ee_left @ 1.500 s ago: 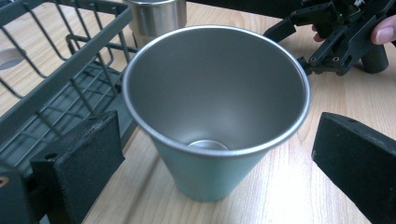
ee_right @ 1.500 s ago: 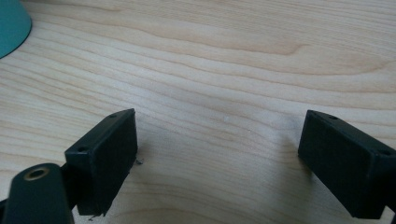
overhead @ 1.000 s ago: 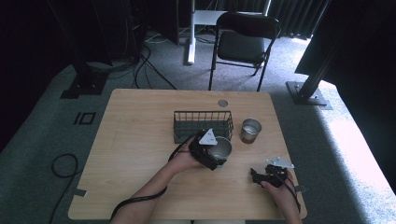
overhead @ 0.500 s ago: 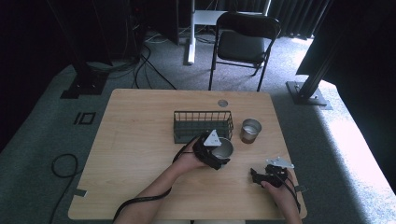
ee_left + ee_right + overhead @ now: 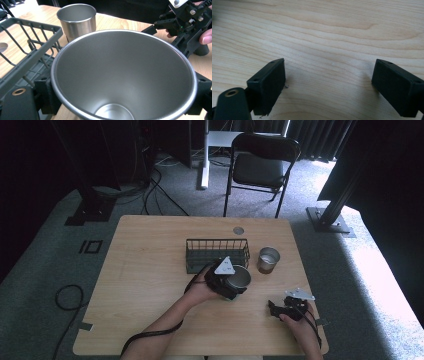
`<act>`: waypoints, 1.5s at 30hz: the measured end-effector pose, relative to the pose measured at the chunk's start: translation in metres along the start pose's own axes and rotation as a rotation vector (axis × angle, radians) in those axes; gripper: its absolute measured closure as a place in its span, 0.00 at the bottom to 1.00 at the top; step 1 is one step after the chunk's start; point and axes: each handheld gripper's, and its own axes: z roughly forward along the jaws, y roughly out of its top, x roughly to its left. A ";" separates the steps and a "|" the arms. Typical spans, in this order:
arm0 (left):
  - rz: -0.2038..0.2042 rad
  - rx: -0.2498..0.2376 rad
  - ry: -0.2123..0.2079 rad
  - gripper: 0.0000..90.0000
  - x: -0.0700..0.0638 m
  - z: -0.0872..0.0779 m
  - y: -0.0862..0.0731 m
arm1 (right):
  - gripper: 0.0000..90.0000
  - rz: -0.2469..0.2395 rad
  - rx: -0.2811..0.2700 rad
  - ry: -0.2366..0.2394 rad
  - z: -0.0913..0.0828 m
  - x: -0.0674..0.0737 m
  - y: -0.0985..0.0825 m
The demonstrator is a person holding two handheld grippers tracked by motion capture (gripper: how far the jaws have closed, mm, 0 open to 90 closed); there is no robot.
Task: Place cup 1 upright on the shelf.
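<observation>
A wide steel cup (image 5: 122, 75) stands upright between the black jaws of my left gripper (image 5: 123, 100). The jaws have just been closing and now press on its sides. From the high view, that cup (image 5: 241, 277) sits on the table just in front of the wire basket (image 5: 217, 251), with the left gripper (image 5: 234, 284) around it. A second, smaller steel cup (image 5: 268, 259) stands upright to the right of the basket; the left gripper view has this smaller cup (image 5: 76, 20) behind the held one. My right gripper (image 5: 274, 309) rests near the table's front right, open over bare wood (image 5: 329, 85).
The dark wire basket (image 5: 25, 50) lies close to the held cup's left in the left gripper view. A small round disc (image 5: 238, 230) sits near the table's far edge. A black folding chair (image 5: 262, 165) stands beyond the table. Cables trail off the front edge.
The left gripper has shifted slightly to the right at the wide cup. The right hand and its gripper have kept still.
</observation>
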 end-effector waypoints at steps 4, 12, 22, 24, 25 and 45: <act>-0.012 -0.025 0.009 0.15 0.004 -0.008 0.005 | 0.13 -0.001 0.000 -0.001 0.000 0.000 0.000; -0.008 -0.066 0.041 0.15 0.010 -0.024 0.023 | 0.13 0.000 -0.001 0.000 0.000 0.000 0.000; -0.008 -0.089 0.120 0.15 0.019 -0.041 0.043 | 0.13 0.000 -0.002 -0.001 0.000 0.000 0.000; -0.013 -0.094 0.135 0.15 0.021 -0.044 0.045 | 0.13 0.000 -0.002 -0.001 0.000 0.000 0.000; -0.019 -0.101 0.143 0.15 0.023 -0.045 0.046 | 0.13 -0.001 -0.001 -0.001 0.000 0.000 0.000; -0.160 -0.195 0.389 0.15 0.077 -0.081 0.055 | 0.13 0.000 0.001 0.000 0.000 0.000 0.000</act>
